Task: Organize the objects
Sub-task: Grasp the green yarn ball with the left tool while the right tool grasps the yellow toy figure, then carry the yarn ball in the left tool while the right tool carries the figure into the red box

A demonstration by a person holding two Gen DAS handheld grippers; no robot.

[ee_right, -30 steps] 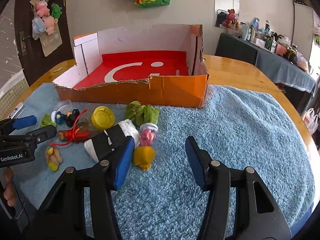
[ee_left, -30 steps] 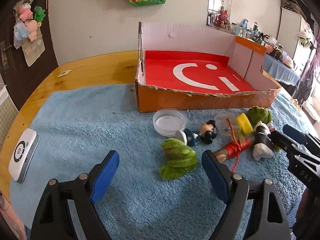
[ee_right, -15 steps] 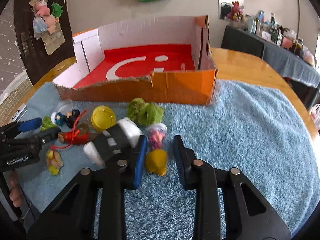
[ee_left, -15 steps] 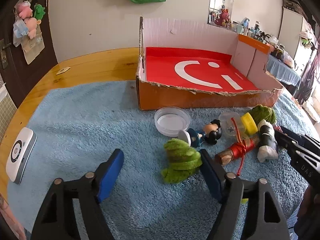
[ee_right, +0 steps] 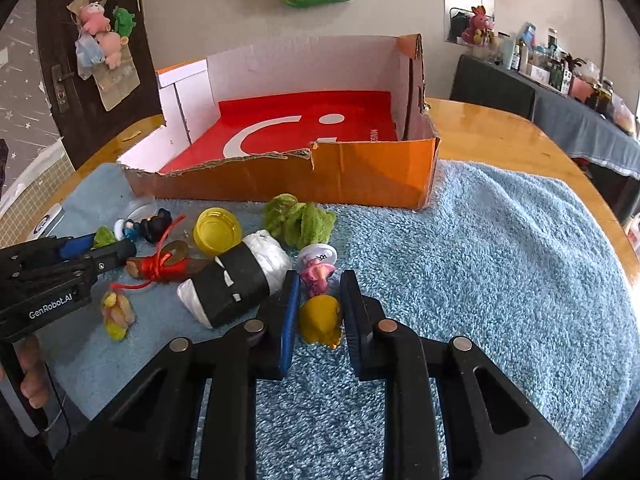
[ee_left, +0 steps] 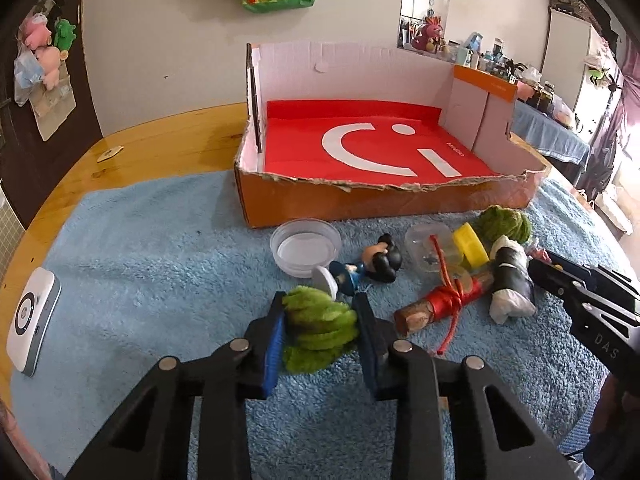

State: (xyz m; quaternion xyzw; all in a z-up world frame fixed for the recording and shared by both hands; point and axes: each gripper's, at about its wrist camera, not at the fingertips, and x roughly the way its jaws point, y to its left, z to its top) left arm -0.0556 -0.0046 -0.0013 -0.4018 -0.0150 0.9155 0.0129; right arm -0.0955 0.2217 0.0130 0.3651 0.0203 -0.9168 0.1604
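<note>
Left wrist: fingers closing on green plush; right fingers clamp yellow toy beside pink figurine.

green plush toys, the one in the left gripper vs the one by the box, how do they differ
The green plush in the left gripper sits between closing jaws, pads against its sides; the green plush by the box lies free, untouched. The first lies nearest the left camera, beside the blue figurine; the second rests close to the orange box. Both are fuzzy, green, on the blue towel.
</note>
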